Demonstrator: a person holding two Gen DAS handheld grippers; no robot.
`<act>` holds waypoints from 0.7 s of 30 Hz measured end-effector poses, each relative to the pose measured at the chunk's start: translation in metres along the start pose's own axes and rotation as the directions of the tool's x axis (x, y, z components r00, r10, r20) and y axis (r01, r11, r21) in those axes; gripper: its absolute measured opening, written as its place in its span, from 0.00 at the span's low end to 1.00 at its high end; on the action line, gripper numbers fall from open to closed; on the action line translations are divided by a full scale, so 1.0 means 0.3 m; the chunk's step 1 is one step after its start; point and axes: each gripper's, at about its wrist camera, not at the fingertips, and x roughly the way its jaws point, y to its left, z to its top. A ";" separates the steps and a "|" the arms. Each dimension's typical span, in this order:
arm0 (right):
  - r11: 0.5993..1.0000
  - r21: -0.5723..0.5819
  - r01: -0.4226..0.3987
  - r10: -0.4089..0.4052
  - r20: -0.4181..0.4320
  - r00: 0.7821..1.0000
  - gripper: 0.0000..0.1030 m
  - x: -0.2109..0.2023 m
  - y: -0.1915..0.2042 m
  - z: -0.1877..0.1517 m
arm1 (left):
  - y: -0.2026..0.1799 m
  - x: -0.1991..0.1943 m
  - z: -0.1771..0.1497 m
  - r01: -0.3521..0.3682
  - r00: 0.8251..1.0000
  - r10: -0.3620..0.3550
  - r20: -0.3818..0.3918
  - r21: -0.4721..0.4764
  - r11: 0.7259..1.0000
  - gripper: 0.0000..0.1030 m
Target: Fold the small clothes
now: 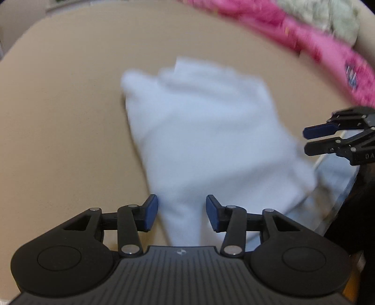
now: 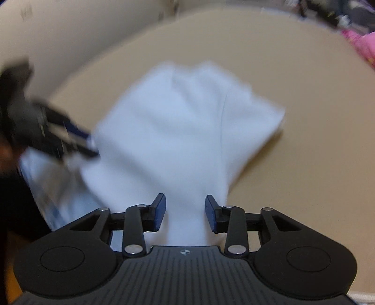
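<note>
just ahead — white cloth (image 1: 204, 131) below left gripper (image 1: 181, 213)

1. The garment (image 1: 206, 131) is plain white with a faint bluish cast.
2. The table (image 1: 65, 112) is an even tan.
3. Both the left gripper (image 1: 181, 214) and the right gripper (image 2: 185, 214) are black with blue pads.
4. Along the table's far edge lies bright pink cloth (image 1: 316, 44), and behind it a pale greenish-white one (image 1: 328, 16).
</note>
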 end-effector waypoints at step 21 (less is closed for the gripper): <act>0.901 0.431 0.059 -0.034 -0.065 0.997 0.72 0.230 -0.201 0.093 | 0.199 0.223 0.179 0.146 0.986 -0.164 -0.038 -0.292 0.945 0.82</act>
